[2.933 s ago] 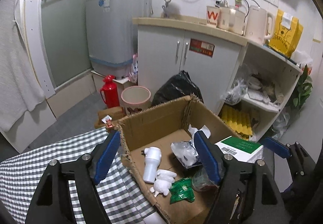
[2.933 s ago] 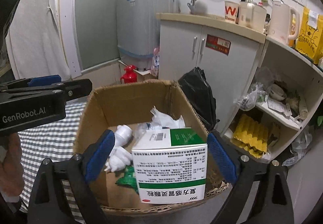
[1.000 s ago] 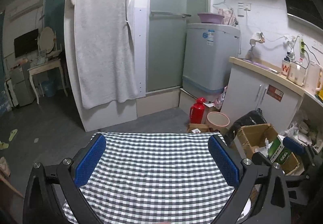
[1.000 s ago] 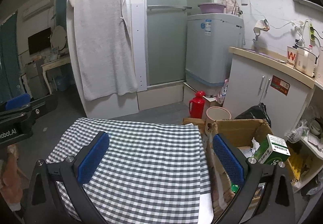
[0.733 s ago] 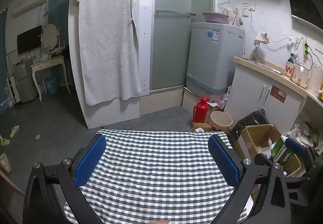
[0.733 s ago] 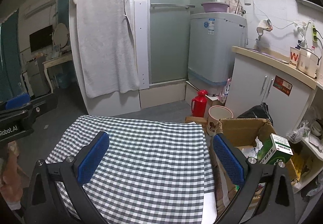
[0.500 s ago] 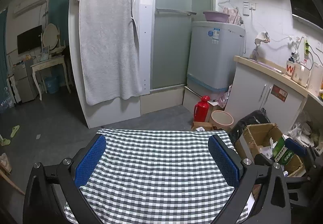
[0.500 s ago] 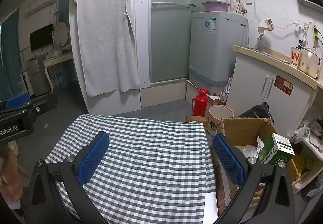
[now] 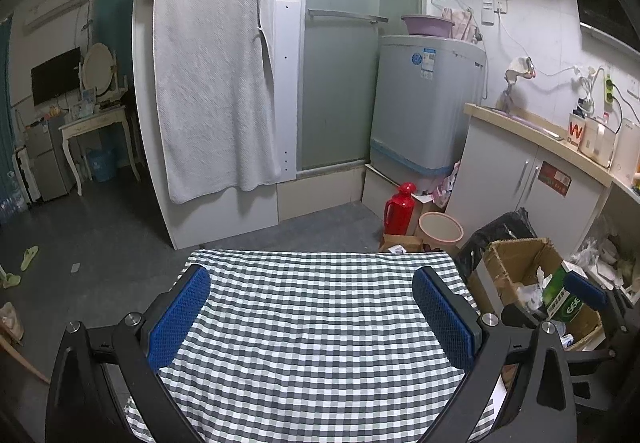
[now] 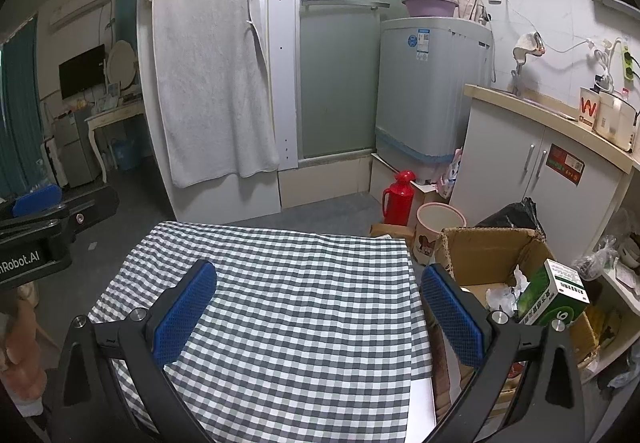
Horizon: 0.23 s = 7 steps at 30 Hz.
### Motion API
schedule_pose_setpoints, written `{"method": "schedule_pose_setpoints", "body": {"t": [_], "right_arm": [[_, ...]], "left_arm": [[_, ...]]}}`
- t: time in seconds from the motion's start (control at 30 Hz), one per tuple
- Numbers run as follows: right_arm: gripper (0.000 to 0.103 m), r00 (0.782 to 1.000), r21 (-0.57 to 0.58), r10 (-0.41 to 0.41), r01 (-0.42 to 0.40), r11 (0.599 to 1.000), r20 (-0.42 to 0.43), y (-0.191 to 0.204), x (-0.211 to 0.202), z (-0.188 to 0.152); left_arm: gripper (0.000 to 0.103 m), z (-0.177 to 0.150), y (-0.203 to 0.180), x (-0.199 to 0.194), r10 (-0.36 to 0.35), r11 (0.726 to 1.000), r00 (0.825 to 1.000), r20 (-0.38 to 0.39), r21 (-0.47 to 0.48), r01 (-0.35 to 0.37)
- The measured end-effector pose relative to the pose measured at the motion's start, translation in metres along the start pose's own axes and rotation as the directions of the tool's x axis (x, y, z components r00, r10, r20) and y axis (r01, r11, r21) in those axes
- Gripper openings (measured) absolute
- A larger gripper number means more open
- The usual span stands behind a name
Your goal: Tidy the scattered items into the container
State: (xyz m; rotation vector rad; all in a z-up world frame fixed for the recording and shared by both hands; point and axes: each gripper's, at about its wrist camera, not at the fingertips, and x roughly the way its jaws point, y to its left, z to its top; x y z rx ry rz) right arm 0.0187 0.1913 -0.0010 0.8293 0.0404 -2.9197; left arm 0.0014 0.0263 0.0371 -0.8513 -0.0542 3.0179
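Observation:
A cardboard box (image 10: pixel 484 247) stands at the right end of the checked tablecloth (image 10: pixel 288 291). It holds a green and white medicine box (image 10: pixel 554 297) leaning on its right side, and crumpled white wrappers (image 10: pixel 502 293). The box (image 9: pixel 516 255) also shows in the left wrist view, with the medicine box (image 9: pixel 560 295) in it. My left gripper (image 9: pixel 312 311) is open and empty above the cloth. My right gripper (image 10: pixel 318 317) is open and empty above the cloth, left of the box. No loose items show on the cloth.
A red thermos (image 10: pixel 398 199), a pink bin (image 10: pixel 440 223) and a black bag (image 10: pixel 512 217) stand on the floor beyond the table. White cabinets (image 10: pixel 540 171), a washing machine (image 10: pixel 432 91) and a hanging towel (image 10: pixel 212 59) are behind.
Both grippers pulled back and up from the box after the right one let go of the medicine box into it. In the last second the views barely move.

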Motion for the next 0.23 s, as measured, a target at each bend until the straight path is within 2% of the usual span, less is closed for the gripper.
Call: {"method": "schedule_pose_setpoints", "body": {"t": [0.23], "right_arm": [[0.103,1.000,0.004,0.003,-0.003,1.000,-0.009,-0.0019,0.0047,-0.0012]], "left_arm": [[0.103,-0.0025,-0.0030,0.0061,-0.003,1.000,1.000,-0.016,0.006,0.004]]}}
